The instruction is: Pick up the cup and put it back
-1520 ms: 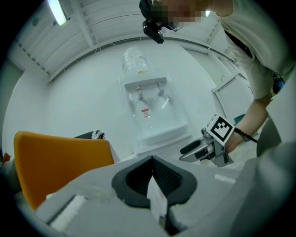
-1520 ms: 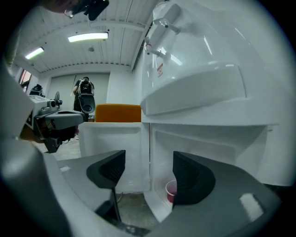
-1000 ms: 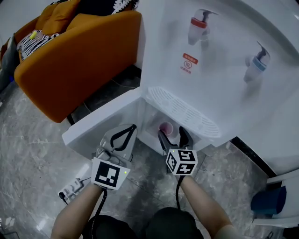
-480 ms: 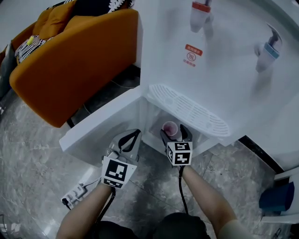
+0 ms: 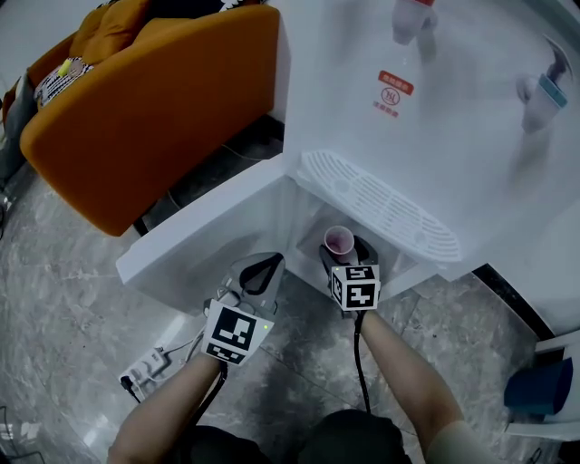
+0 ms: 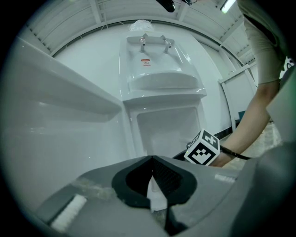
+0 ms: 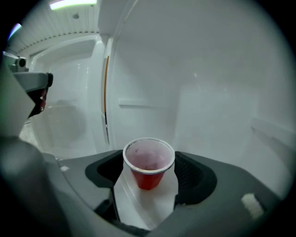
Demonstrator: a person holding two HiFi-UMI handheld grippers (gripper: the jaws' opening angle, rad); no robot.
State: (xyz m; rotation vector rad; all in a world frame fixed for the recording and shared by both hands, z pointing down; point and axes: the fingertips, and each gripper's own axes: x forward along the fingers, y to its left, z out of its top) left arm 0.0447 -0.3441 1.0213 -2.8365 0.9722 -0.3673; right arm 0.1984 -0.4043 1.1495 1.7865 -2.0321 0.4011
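Head view is taking in a grey marbled stone floor (image 5: 72,299) in front of a white water dispenser (image 5: 362,136), and I'm counting things off from the person outward. Two bare forearms are reaching toward the dispenser, each hand carrying one gripper, so two grippers, each wearing one marker cube.

The left gripper (image 5: 274,261) is hanging just in front of the dispenser's open lower door (image 5: 208,236). Its fingers are pressing tip to tip with nothing between them. The right gripper (image 5: 347,251) is reaching into the dispenser's lower compartment, and its fingers are closing in from either side of the single cup (image 5: 339,241). Right gripper view is showing the pads just beside the rim, with the cup not looking squeezed.

That one red cup with a white rim is standing upright on the compartment's white floor, directly under the dispenser's ribbed drip grille (image 5: 381,204).

One white power strip (image 5: 145,367) is lying on the floor, well left of the dispenser's door. Higher on the dispenser's front, one red-and-white label (image 5: 391,94) is sitting between two taps, one red (image 5: 412,14) and one blue (image 5: 544,91).

Left of the dispenser, one orange sofa (image 5: 154,100) is standing with a black-and-white patterned cushion (image 5: 59,82) on it. One blue object (image 5: 530,390) is sitting low to the dispenser's right.
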